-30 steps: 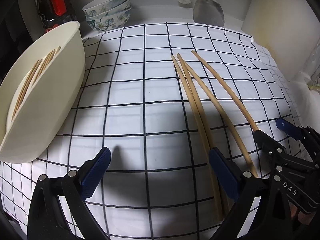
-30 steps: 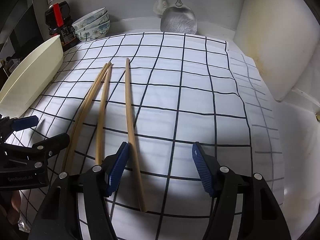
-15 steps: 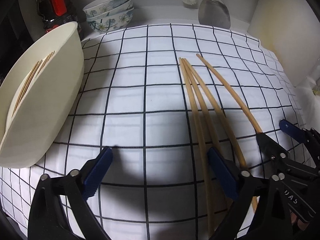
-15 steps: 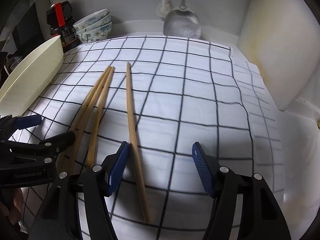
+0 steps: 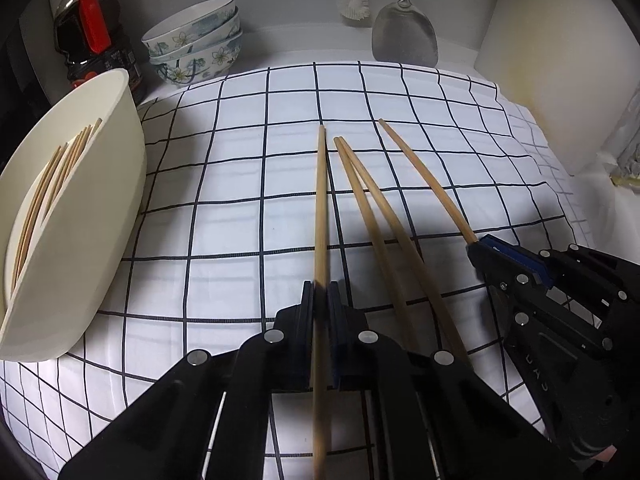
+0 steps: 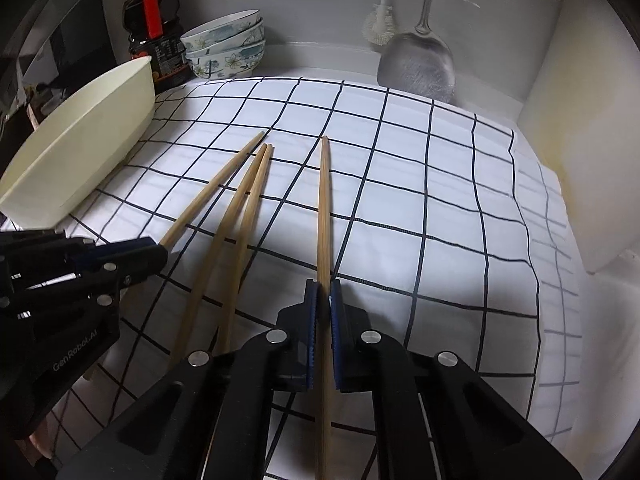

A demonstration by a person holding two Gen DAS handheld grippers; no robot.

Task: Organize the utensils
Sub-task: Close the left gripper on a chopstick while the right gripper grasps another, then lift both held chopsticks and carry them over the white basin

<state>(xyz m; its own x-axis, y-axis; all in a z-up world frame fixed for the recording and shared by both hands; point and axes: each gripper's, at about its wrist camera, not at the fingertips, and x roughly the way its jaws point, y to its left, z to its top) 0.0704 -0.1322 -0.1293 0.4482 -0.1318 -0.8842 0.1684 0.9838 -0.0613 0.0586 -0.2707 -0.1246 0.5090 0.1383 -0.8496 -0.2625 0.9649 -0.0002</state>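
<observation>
Chopsticks, four in all, lie or are held over a white cloth (image 5: 224, 184) ruled with a dark grid. Left gripper (image 5: 320, 300), seen from its own wrist camera, has its blue-padded jaws pressed together on one chopstick (image 5: 321, 208), which runs straight ahead between them with its far tip over the cloth. Right gripper (image 6: 323, 300), in its own view, is likewise clamped on a single chopstick (image 6: 324, 208), whose shaft passes back between the pads and out beneath the tool. In the left view the right gripper appears at the lower right with the outermost stick emerging from its tip; in the right view the left gripper appears at the lower left, again with a stick projecting from it. Between the two held sticks, a loose pair of chopsticks (image 5: 368, 208) rests on the cloth, their far tips touching and their shafts diverging slightly toward the camera. At the cloth's left edge sits a cream tub (image 5: 92, 232), containing further chopsticks (image 5: 48, 188) laid along its length. Behind it stand a dark sauce bottle (image 5: 92, 36) with a red label and a stack of floral bowls (image 5: 196, 44). Against the back wall lean a metal spatula (image 5: 404, 36) and a white brush (image 5: 354, 0).
</observation>
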